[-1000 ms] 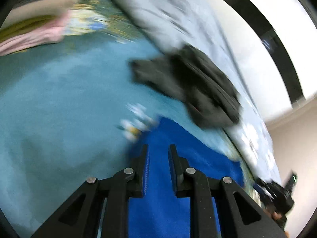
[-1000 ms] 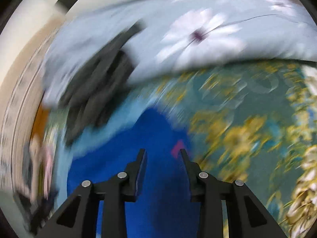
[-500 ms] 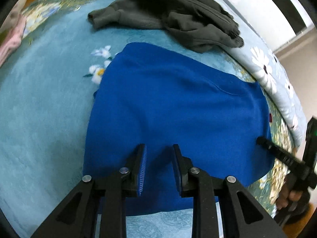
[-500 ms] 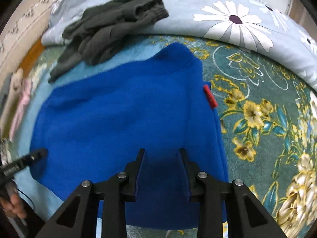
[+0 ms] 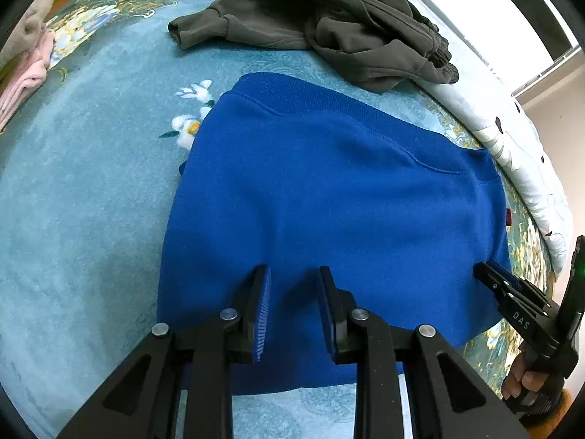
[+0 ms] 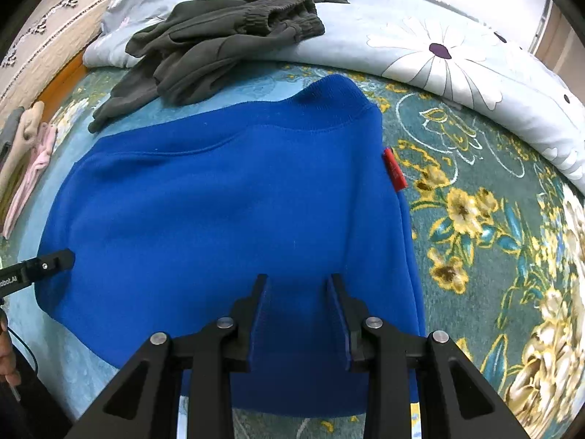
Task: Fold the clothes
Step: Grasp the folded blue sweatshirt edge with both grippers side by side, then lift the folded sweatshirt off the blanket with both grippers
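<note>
A: Sweater point(image 5: 329, 201), where is it sitting against the fingers?

B: It is lying flat on the bedspread point(image 5: 80, 183), spreading out ahead of both grippers. The left gripper point(image 5: 294, 278) is pointing steeply down over the near part, towards its left side, with blue fabric showing in the gap between its fingers point(image 5: 261, 292). The right gripper point(image 6: 298, 285) is doing the same towards the right side.

A: Are they gripping it?

B: Both pairs are standing apart with a clear gap, pads not pressing together. Whether the tips are touching the cloth, I cannot tell.

A: How is the sweater looking?

B: Bright blue, mostly smooth, with a ribbed band running along the far edge and a seam curving just below it. A small red tag point(image 6: 395, 168) is sticking out of its right side. The near edge is sitting under the gripper bodies.

A: Anything around it?

B: A crumpled dark grey garment point(image 5: 329, 25) is lying beyond the far edge, partly on a pale floral quilt point(image 6: 457, 62). Pink and beige clothes point(image 5: 25, 69) are sitting well off to the left.
</note>
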A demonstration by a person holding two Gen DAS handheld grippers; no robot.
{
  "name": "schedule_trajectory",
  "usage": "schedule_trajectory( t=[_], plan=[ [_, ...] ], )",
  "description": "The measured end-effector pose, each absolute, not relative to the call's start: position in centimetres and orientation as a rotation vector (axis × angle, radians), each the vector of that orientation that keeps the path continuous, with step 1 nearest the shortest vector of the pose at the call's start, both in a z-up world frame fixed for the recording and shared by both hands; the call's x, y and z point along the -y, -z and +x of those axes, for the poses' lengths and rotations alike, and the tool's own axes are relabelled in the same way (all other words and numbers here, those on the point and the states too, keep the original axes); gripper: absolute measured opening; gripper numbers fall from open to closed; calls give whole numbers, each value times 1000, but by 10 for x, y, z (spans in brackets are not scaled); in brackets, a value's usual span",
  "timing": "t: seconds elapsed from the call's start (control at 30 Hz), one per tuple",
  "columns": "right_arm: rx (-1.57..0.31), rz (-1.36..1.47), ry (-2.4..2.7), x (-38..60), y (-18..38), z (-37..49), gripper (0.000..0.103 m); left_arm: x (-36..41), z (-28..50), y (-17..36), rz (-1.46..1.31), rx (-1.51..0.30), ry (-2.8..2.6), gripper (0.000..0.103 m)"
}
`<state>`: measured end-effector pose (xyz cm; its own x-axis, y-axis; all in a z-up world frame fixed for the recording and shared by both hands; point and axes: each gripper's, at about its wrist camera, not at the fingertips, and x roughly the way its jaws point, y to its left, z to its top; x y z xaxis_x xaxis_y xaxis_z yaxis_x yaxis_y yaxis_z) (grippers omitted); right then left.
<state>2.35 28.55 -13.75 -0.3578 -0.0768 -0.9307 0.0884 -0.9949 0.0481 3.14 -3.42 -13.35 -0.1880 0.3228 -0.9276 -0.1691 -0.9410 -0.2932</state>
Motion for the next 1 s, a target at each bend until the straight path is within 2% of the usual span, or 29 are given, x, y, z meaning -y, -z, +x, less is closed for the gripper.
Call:
schedule_trajectory(
  t=[0.17, 0.27, 0.33, 0.37, 0.43, 0.5, 0.6, 0.67, 0.8, 0.93, 1.0],
  plan=[
    [21, 1705, 2477, -293, 134, 28, 35, 41, 32, 127, -1752, 245, -2201, 27],
    [275, 1634, 2468, -327, 120, 30, 36, 69, 28, 116, -1713, 471, -2219, 37],
    [463, 1619, 2437, -354, 118, 30, 44, 89, 24, 109, -1681, 602, -2226, 47],
    [556, 1617, 2415, -367, 119, 29, 45, 96, 21, 106, -1674, 633, -2228, 50],
    [726, 1609, 2371, -389, 121, 28, 47, 107, 13, 104, -1684, 622, -2236, 57],
    [806, 1602, 2362, -397, 122, 30, 50, 112, 6, 106, -1712, 566, -2229, 65],
    [919, 1589, 2348, -409, 123, 33, 52, 120, -4, 121, -1782, 610, -2123, 69],
    [925, 1617, 2330, -406, 126, 33, 52, 123, -9, 138, -1834, 680, -2039, 74],
    [903, 1648, 2317, -399, 126, 34, 52, 126, -20, 172, -1940, 752, -1912, 75],
    [1003, 1618, 2281, -407, 132, 26, 52, 126, -23, 181, -1908, 821, -1859, 80],
    [1093, 1579, 2234, -415, 139, 20, 60, 122, -24, 182, -1864, 847, -1819, 80]
  ],
)
